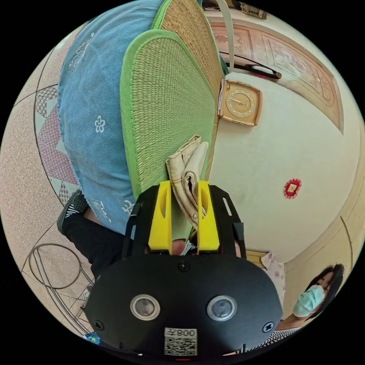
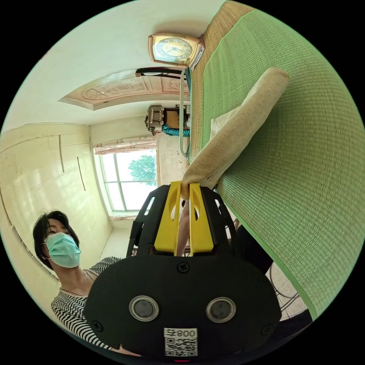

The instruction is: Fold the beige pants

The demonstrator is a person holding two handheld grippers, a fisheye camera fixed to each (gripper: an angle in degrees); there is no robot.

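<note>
We are pinching the beige pants (image 1: pixel 189 173) in the left gripper (image 1: pixel 184 190), both yellow jaws pressing a bunched stack of folded layers that runs straight out ahead of it. We are also clamping them in the right gripper (image 2: pixel 185 190), jaws nearly together on a corner of the cloth. From there the pants (image 2: pixel 237 129) are stretching away as one long band, their long axis pointing forward over the green woven mat (image 2: pixel 304 163). We are judging that the coming fold turns on keeping that band taut between our two grippers.
</note>
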